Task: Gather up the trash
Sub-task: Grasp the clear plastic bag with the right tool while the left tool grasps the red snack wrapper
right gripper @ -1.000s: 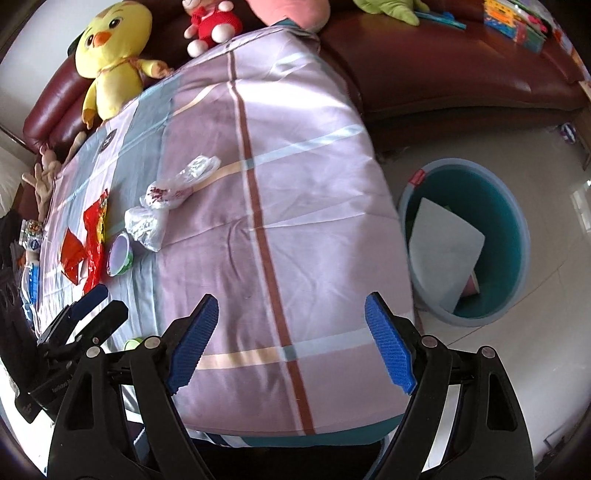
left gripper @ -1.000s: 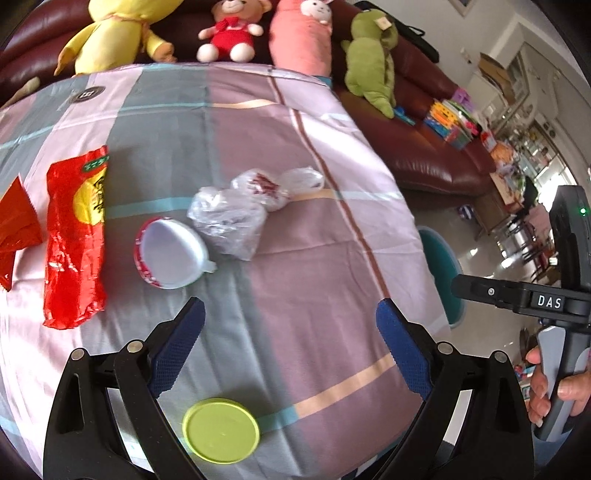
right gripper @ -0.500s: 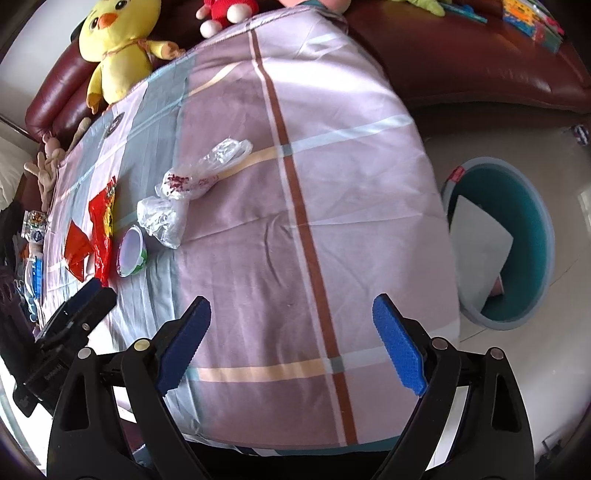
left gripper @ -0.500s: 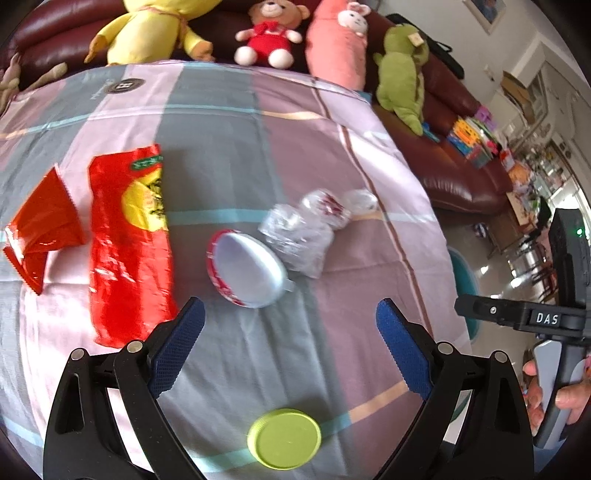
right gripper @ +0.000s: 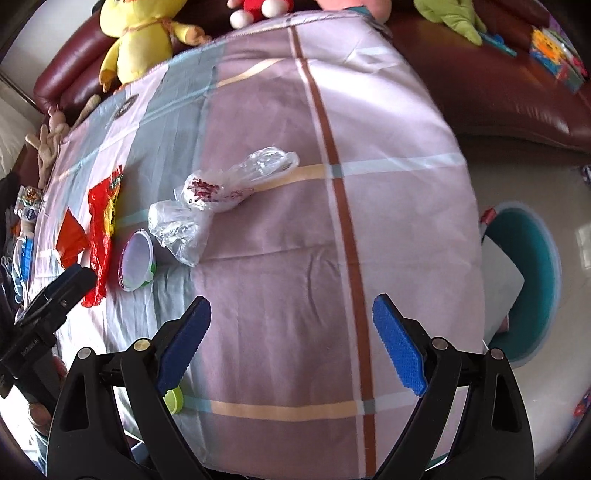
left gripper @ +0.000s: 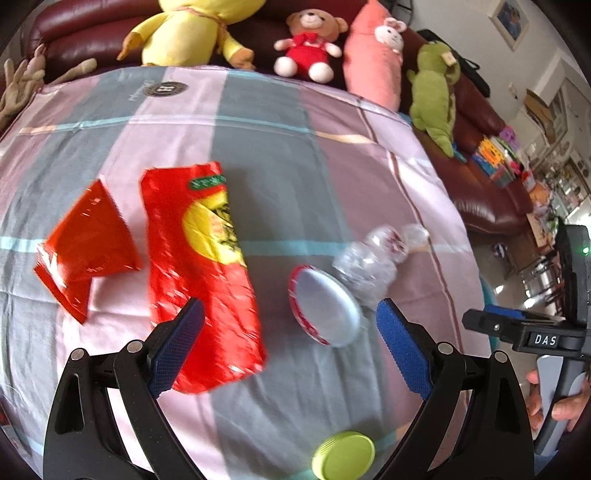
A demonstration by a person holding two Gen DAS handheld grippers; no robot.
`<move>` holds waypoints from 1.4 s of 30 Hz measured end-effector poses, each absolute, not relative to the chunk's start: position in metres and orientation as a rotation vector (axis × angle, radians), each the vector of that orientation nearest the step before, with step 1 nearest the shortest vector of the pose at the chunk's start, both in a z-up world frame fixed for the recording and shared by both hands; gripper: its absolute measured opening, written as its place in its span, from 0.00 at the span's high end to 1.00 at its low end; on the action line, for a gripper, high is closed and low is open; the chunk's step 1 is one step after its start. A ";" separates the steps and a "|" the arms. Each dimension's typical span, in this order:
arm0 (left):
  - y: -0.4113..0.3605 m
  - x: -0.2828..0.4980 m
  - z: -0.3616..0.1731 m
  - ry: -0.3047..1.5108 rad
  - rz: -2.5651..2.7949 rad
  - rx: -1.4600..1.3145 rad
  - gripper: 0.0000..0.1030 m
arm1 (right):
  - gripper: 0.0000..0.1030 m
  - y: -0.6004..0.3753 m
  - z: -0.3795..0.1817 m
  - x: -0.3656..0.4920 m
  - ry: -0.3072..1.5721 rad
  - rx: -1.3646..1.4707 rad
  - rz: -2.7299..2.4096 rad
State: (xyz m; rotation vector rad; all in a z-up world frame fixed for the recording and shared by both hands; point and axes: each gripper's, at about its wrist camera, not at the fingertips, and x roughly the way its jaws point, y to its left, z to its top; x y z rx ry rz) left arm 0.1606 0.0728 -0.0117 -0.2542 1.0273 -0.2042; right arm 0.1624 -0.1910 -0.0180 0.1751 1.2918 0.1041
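Shifted leftward across the checked tablecloth point(left gripper: 280, 155) since a second ago: in the left wrist view the large red snack wrapper point(left gripper: 201, 273) and the torn red wrapper piece point(left gripper: 86, 245), formerly at the frame's left edge, now lie near centre; in the right wrist view the teal waste bin point(right gripper: 532, 280) has slid toward the right edge, with more of the cloth filling the frame.

Left gripper point(left gripper: 288, 345): blue pads spread wide, nothing between them, tilted steeply down, left pad over the lower end of the large wrapper, right pad just beside the tipped white cup with red rim point(left gripper: 325, 306). Probably lined up for one of these two pieces.

Right gripper point(right gripper: 291, 341): also spread wide and empty, pointed almost straight down at bare cloth, well short of the crumpled clear plastic bags point(right gripper: 218, 203). Seen too at the right edge of the left view, held by a hand point(left gripper: 554, 402).

Trash left flat and scattered on the cloth, none yet lifted; lime-green lid point(left gripper: 343, 459) nearest the table's front edge. Bin set on the floor just beside the table's right side, presumably for short drops. Plush toys point(left gripper: 192, 31) lined along the sofa, clear of the work.
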 end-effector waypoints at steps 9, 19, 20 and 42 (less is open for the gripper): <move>0.115 0.175 -0.016 1.017 -0.105 -0.293 0.09 | 0.17 -0.154 -0.031 0.199 1.362 0.205 0.146; 0.126 0.182 -0.035 1.058 -0.090 -0.298 0.09 | 0.17 -0.134 -0.048 0.232 1.364 0.295 0.147; 0.125 0.183 -0.037 1.062 -0.090 -0.297 0.09 | 0.17 -0.133 -0.049 0.235 1.364 0.295 0.146; 0.116 0.192 -0.055 1.114 -0.081 -0.275 0.09 | 0.77 -0.097 -0.060 0.249 1.253 0.216 0.237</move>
